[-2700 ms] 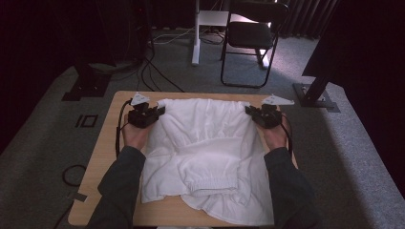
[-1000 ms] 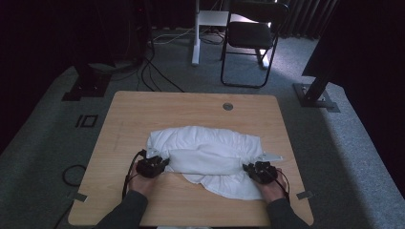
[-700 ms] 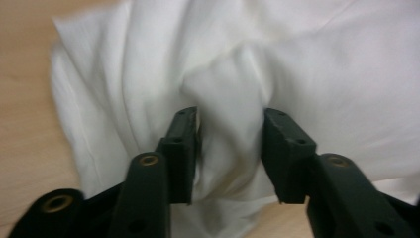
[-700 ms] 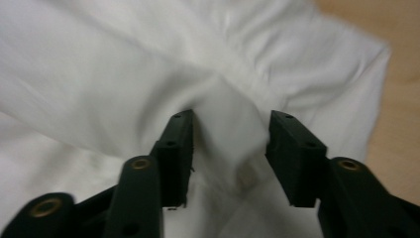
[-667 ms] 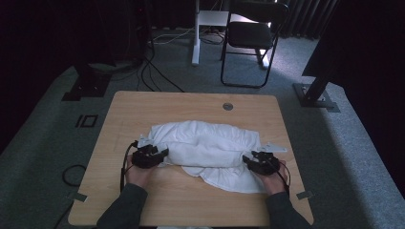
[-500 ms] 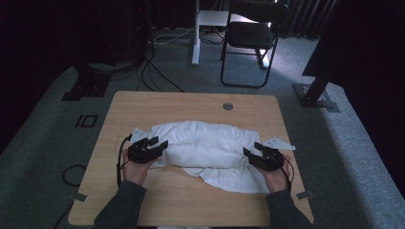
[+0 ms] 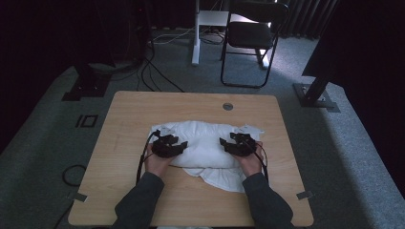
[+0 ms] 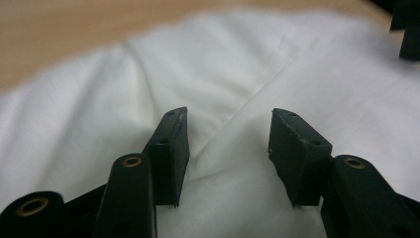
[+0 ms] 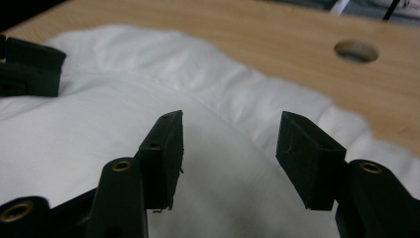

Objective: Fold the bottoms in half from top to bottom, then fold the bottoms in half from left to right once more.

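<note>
A white towel (image 7: 203, 143) lies folded in a thick roll across the middle of the wooden table (image 7: 143, 107), with a loose flap hanging toward the near edge. My left gripper (image 7: 177, 145) rests over the towel's left part, its jaws pointing right. In the left gripper view the left gripper (image 8: 228, 144) is open, with creased white cloth (image 8: 148, 89) beneath and nothing between the jaws. My right gripper (image 7: 224, 142) sits over the towel's right part, jaws pointing left. The right gripper view shows the right gripper (image 9: 230, 148) open above the towel (image 9: 99, 124).
A round cable hole (image 7: 228, 106) sits in the table near the far edge, also visible as the hole (image 9: 356, 51). Beyond the table stand a black chair (image 7: 253, 33), a white stand (image 7: 200, 28) and floor cables (image 7: 157, 71).
Both grippers carried the towel's far edge to the near side, folding it, then moved back up onto the fold and now stand open.
</note>
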{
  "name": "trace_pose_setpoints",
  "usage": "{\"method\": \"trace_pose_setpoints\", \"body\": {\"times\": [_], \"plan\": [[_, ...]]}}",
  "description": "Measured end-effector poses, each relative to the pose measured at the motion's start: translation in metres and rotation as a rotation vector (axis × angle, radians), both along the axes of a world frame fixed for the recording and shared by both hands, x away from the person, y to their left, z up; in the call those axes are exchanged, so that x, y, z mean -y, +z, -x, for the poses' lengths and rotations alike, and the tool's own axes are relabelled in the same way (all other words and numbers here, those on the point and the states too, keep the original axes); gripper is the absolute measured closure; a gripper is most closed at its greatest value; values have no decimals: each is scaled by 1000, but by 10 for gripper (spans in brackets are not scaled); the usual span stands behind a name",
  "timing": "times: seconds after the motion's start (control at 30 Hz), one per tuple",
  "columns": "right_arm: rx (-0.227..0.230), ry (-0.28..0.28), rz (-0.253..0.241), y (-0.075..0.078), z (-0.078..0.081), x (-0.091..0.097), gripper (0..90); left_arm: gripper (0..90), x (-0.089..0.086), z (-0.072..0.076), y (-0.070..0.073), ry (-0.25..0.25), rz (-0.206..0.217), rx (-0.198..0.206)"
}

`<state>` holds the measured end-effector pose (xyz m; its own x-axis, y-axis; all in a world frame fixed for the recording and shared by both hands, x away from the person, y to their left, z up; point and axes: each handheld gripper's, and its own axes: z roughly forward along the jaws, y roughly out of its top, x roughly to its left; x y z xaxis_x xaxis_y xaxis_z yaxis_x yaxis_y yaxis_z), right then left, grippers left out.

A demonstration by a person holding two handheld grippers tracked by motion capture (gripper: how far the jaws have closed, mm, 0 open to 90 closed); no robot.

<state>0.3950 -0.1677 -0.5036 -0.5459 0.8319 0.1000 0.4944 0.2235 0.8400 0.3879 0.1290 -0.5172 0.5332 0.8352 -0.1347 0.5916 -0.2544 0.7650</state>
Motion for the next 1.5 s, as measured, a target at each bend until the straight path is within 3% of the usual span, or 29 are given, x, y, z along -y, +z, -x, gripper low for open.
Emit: {"method": "trace_pose_setpoints", "body": {"times": [0.13, 0.27, 0.47, 0.53, 0.57, 0.67, 0.77, 0.8, 1.0, 1.1, 1.17, 1.37, 1.5], "plan": [[-44, -7, 23, -24, -6, -7, 427, 510, -3, 3, -18, 3, -1, -11], [-38, -11, 34, -39, 1, -9, 425, 510, -4, 11, -25, -7, -40, 20], [-30, -3, 22, -47, 9, -1, 430, 505, -26, 24, -29, 1, 6, 33], [-36, -1, 14, -48, 9, 0, 430, 464, -31, 26, -28, 14, 7, 41], [-36, -1, 12, -49, 9, 0, 430, 464, -40, 27, -27, 45, 10, 43], [-39, -2, 18, -50, 8, -2, 430, 321, -43, 25, -26, 107, -38, 74], [-42, -4, 10, -51, 8, -2, 430, 230, -46, 22, -23, 161, -36, 87], [-42, -4, 10, -51, 8, -2, 431, 188, -49, 20, -21, 168, -21, 82], [-46, -3, 4, -52, 7, -1, 430, 157, -69, 14, -6, 242, 48, 88], [-47, -5, -2, -53, 7, -1, 430, 157, -84, 10, -1, 284, 92, 74], [-44, -5, -1, -53, 7, 0, 431, 155, -90, 5, -4, 293, 103, 33], [-41, -8, -5, -53, 8, -1, 431, 149, -95, -9, -22, 310, 104, -71], [-42, -8, -9, -54, 8, 0, 431, 148, -93, -13, -28, 313, 81, -93]]}}
